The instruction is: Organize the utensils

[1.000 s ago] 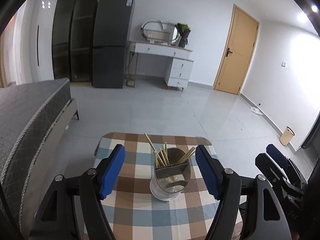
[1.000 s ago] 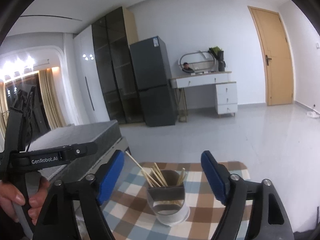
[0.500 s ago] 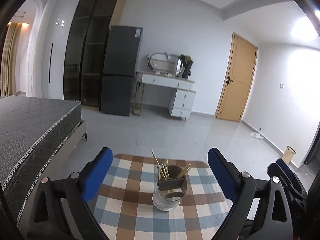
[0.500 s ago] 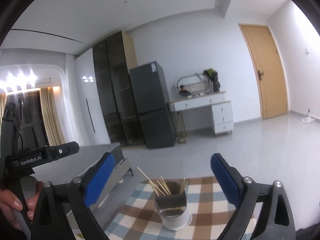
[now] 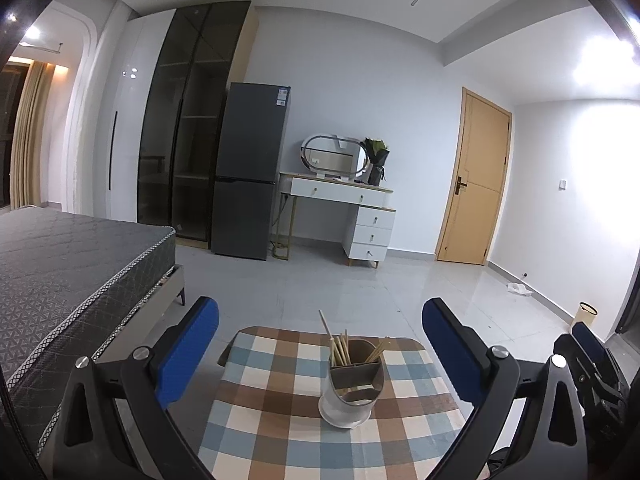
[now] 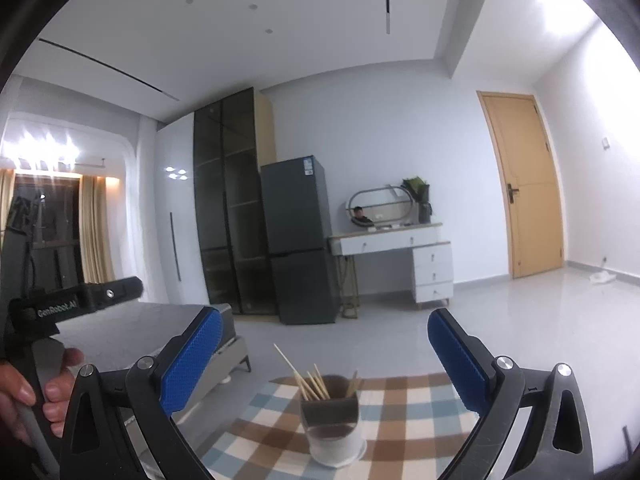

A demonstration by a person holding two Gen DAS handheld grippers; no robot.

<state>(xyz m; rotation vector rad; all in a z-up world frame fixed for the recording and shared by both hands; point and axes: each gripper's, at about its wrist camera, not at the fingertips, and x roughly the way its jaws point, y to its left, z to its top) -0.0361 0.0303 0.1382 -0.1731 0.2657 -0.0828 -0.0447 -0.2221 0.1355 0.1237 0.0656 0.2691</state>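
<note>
A grey utensil holder [image 5: 353, 384] with a white base stands on the checked tablecloth [image 5: 280, 400]. Several wooden chopsticks [image 5: 339, 347] stick up from its compartments. It also shows in the right wrist view [image 6: 334, 420], with its chopsticks [image 6: 310, 378]. My left gripper [image 5: 320, 352] is open and empty, held back from and above the holder. My right gripper [image 6: 325, 356] is open and empty, also short of the holder. The left gripper's body [image 6: 76, 304] and the hand holding it show at the left of the right wrist view.
The small table [image 6: 400, 400] stands on a tiled floor. A grey bed [image 5: 68, 264] lies close on the left. A fridge [image 5: 248, 176], a white vanity desk [image 5: 340, 208] and a door [image 5: 476, 184] are far back. A waste bin [image 5: 585, 314] stands at the right.
Both grippers have risen and drawn back from the holder and their jaws have opened wider. The holder looks smaller and lower in both views.
</note>
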